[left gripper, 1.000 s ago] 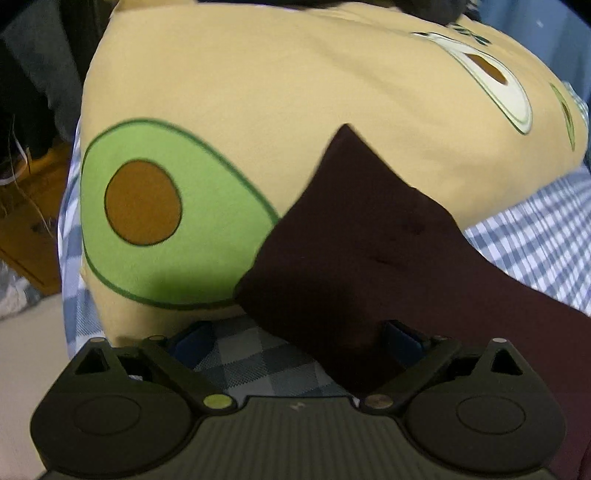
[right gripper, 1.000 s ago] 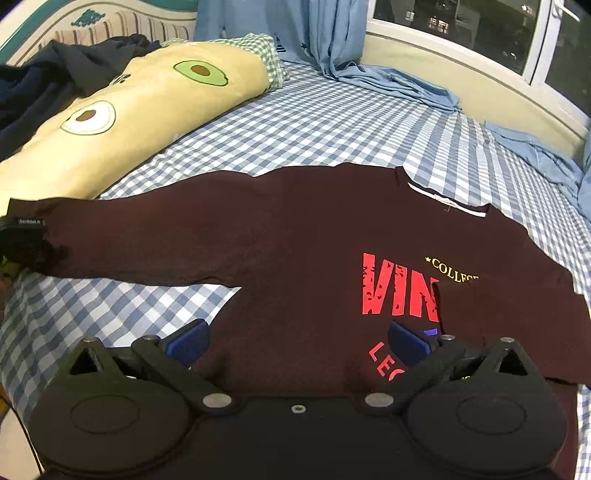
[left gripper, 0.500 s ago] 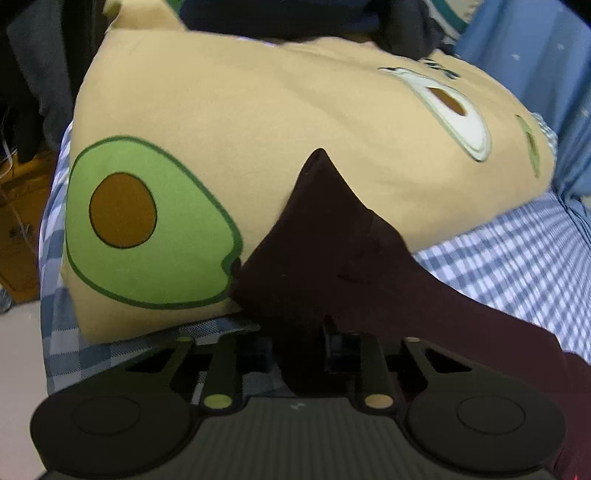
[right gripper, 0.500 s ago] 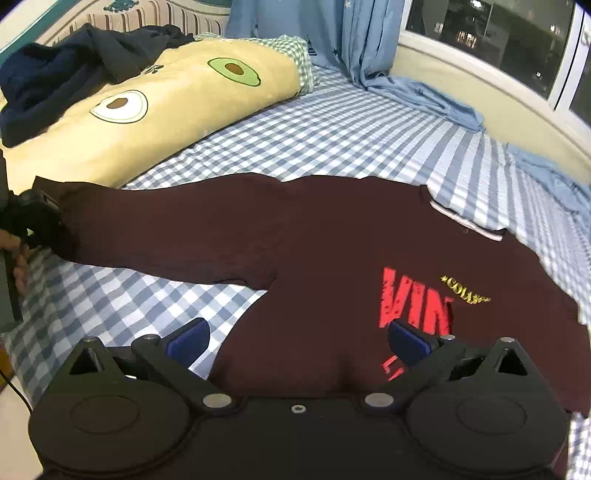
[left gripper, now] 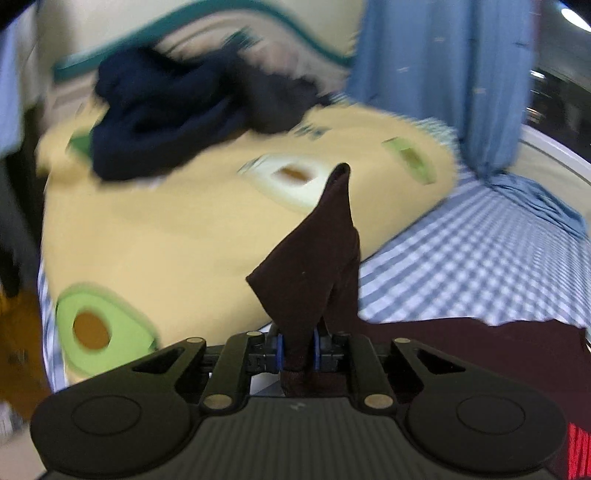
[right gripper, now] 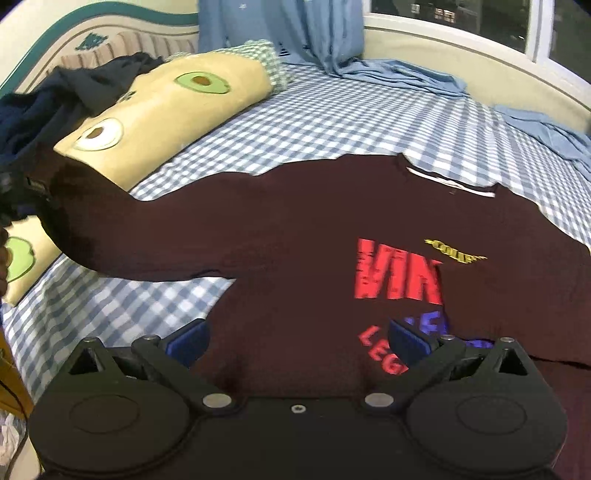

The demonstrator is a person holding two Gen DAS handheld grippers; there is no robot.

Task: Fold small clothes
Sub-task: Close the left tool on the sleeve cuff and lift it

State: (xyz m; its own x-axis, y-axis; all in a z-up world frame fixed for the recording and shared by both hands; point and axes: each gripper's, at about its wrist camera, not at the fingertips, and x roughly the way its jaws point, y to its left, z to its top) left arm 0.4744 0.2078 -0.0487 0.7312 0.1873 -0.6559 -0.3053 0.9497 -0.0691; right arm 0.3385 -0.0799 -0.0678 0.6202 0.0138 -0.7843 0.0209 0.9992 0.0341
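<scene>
A dark maroon long-sleeve shirt (right gripper: 295, 229) with red "VIN" lettering lies face up on the checked bed sheet (right gripper: 332, 118). My left gripper (left gripper: 298, 352) is shut on the cuff of its sleeve (left gripper: 317, 251) and holds it lifted, the cuff standing up between the pads. In the right wrist view the lifted sleeve (right gripper: 110, 229) stretches left to the left gripper (right gripper: 22, 192) at the frame edge. My right gripper (right gripper: 295, 339) is open and empty, just above the shirt's lower front. The shirt's other sleeve (right gripper: 517, 295) lies folded across the chest.
A long yellow avocado-print pillow (right gripper: 166, 110) lies along the left of the bed, with dark navy clothes (right gripper: 55, 99) piled on its far end. Light blue curtain and cloth (right gripper: 388, 74) hang and lie at the back. A headboard (right gripper: 92, 33) stands behind.
My left gripper closed on the sleeve cuff and lifted it up off the pillow's edge, swinging right. The right gripper stayed open and shifted slightly over the shirt.
</scene>
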